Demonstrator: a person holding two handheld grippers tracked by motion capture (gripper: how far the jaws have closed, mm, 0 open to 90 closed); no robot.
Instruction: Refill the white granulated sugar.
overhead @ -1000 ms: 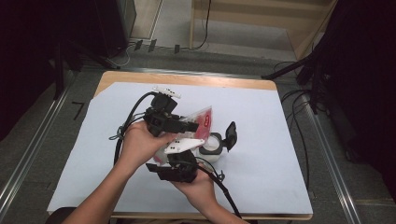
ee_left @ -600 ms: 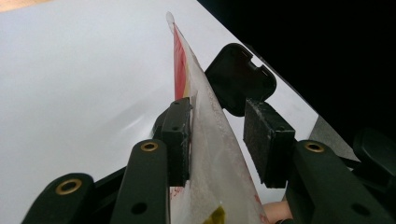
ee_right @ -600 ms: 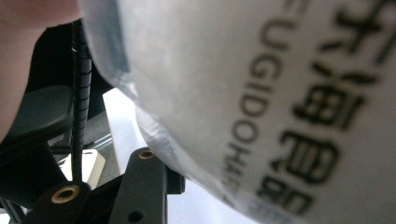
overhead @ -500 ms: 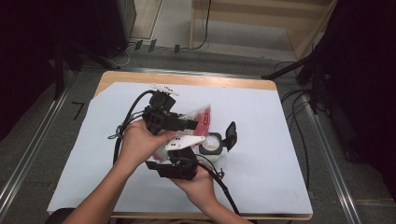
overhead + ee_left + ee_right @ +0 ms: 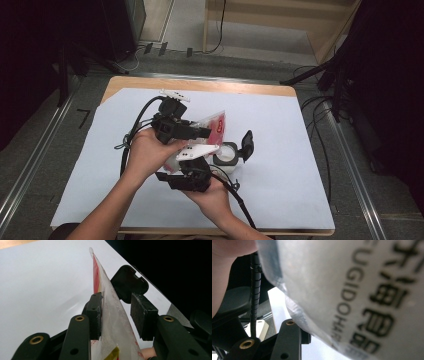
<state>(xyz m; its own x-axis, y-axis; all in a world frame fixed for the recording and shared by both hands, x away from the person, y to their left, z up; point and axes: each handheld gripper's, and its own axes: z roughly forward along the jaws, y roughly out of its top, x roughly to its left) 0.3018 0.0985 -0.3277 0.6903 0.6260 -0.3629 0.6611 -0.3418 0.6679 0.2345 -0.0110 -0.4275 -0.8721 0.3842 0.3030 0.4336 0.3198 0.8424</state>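
Plastic pouch [image 5: 110,315] upright between left tool [image 5: 120,312] pads, touching one pad only, right tool [image 5: 187,172] state unclear, hands close together

Both claws meet mid-table — left claw [image 5: 202,133] (jaws parted) above right claw [image 5: 187,167].

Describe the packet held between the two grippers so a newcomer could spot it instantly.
On the white-covered table, above the person's hands, sits a flat translucent plastic packet with a red end. Beside it stands a small white jar with an open black flip lid; the packet alone is red and flat.
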